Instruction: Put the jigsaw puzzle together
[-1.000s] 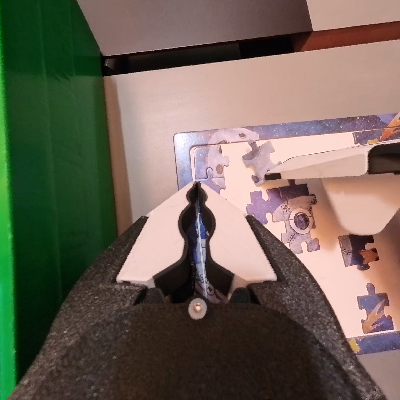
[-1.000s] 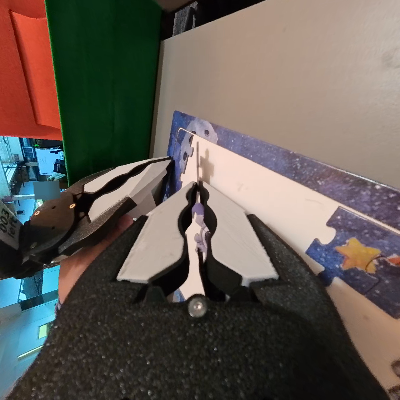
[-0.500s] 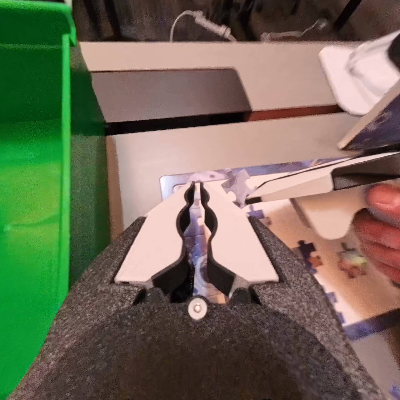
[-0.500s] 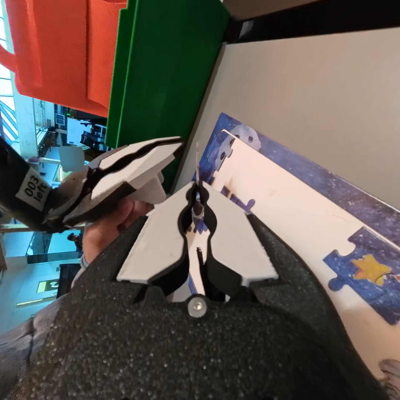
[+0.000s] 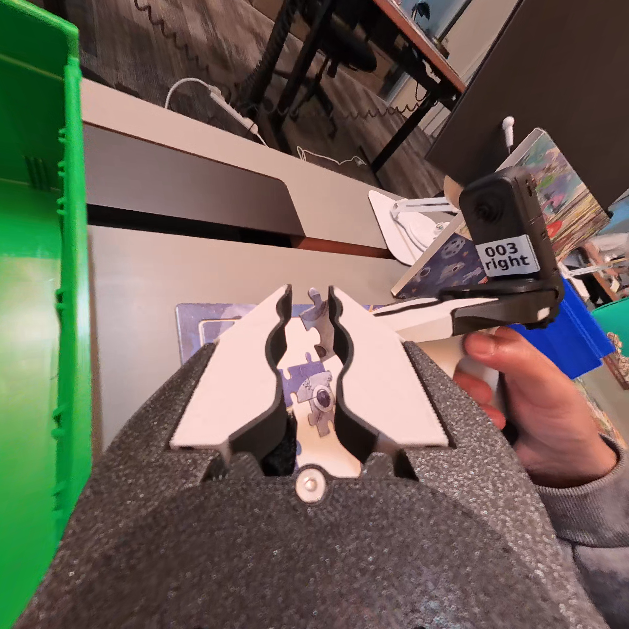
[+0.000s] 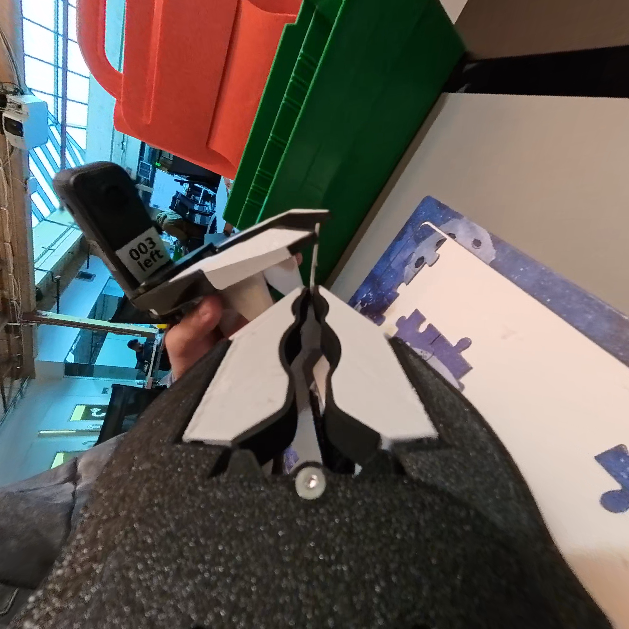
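Note:
The puzzle tray (image 5: 190, 320) has a starry blue frame and a white bare board (image 6: 510, 340). A few joined blue and grey pieces (image 5: 316, 391) lie on it, and they also show in the right wrist view (image 6: 439, 343). A corner piece (image 6: 418, 252) sits in the tray's corner. My right gripper (image 6: 310, 291) is shut on a grey-lilac puzzle piece (image 6: 315, 258), seen edge-on and held above the tray. My left gripper (image 5: 309, 292) is open, with that same piece (image 5: 321, 326) standing between its fingers. The right gripper (image 5: 381, 315) reaches in from the right.
A green bin (image 5: 34, 272) stands close on the left of the tray, with an orange container (image 6: 187, 85) beyond it. A blue bin (image 5: 558, 343) and a leaning picture board (image 5: 442, 269) are to the right. A loose blue piece (image 6: 609, 476) lies on the board.
My left gripper has opened, and the blue piece it held no longer shows between its fingers. Both grippers have risen and come together, with the right gripper's grey piece now inside the left jaws.

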{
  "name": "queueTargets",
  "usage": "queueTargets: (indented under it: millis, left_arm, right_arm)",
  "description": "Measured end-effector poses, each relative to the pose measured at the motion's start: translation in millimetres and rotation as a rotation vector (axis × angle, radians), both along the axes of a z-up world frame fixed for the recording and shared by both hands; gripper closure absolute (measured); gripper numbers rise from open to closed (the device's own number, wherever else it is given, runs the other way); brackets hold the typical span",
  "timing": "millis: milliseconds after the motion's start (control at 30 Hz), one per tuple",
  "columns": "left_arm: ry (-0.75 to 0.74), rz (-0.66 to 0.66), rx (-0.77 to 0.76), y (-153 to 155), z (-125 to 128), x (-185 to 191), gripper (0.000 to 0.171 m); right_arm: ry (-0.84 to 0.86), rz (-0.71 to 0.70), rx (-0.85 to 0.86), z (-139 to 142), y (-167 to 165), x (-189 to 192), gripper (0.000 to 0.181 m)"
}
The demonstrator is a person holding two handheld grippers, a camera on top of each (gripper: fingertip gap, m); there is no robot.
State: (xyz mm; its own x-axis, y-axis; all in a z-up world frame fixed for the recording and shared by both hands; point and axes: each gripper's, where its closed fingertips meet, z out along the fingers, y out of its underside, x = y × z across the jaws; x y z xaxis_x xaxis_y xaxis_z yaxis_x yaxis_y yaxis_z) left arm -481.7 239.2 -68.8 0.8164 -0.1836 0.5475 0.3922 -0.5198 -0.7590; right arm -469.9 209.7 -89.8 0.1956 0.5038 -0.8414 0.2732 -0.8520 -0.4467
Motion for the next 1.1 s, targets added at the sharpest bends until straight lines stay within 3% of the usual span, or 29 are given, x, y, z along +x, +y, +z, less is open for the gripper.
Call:
queueTargets:
  millis: [167, 667, 933, 1100]
  left_arm:
    - [-0.247, -0.014, 0.085, -2, 28, -2, 0.148]
    - [-0.224, -0.073, 0.055, -7, 22, 11, 0.149]
    - [-0.225, -0.107, 0.033, -8, 15, 17, 0.149]
    - [-0.3, -0.137, 0.038, -11, 19, 18, 0.165]
  right_arm:
    - [0.073, -0.027, -0.002, 16, 2, -2, 0.18]
    - [0.108, -0.019, -0.03, 15, 7, 7, 0.18]
    - [0.185, -0.06, -0.041, 28, 15, 12, 0.18]
    - [0.224, -0.04, -0.079, 32, 11, 9, 0.18]
